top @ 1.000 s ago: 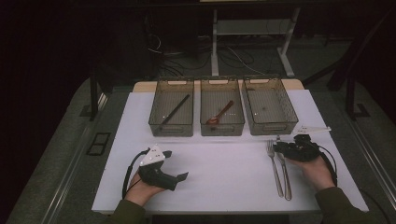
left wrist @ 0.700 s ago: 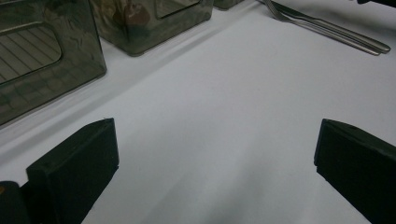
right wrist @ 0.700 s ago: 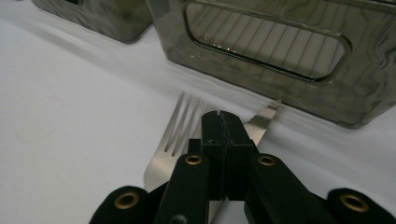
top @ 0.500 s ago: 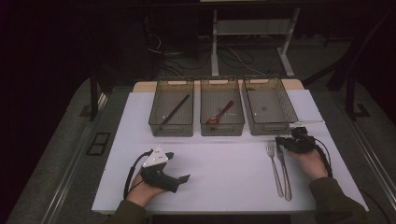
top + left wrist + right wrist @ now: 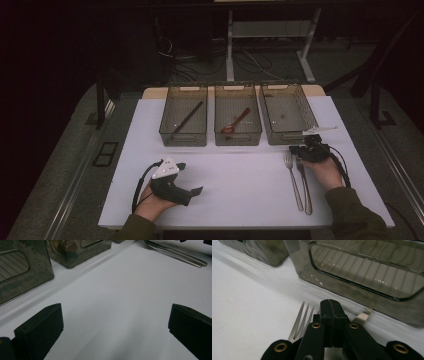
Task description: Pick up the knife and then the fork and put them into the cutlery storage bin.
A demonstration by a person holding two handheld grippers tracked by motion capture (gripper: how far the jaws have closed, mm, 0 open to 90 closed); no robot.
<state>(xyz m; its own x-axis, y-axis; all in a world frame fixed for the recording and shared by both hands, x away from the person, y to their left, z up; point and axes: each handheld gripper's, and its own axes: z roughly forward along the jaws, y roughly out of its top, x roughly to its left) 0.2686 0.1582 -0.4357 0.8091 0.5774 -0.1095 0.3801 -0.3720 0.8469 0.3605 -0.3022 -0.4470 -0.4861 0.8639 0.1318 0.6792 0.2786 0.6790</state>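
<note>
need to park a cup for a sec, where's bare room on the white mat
Widest bare stretch: mid-mat, between the left gripper and the fork, in front of the three bins. The front-left corner of the mat is also free. Crowded: the right side, where fork, knife and right gripper bunch before the right bin.

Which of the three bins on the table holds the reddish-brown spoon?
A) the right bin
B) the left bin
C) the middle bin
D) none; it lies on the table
C: in the high view the spoon lies inside the middle bin, between the other two.
</note>
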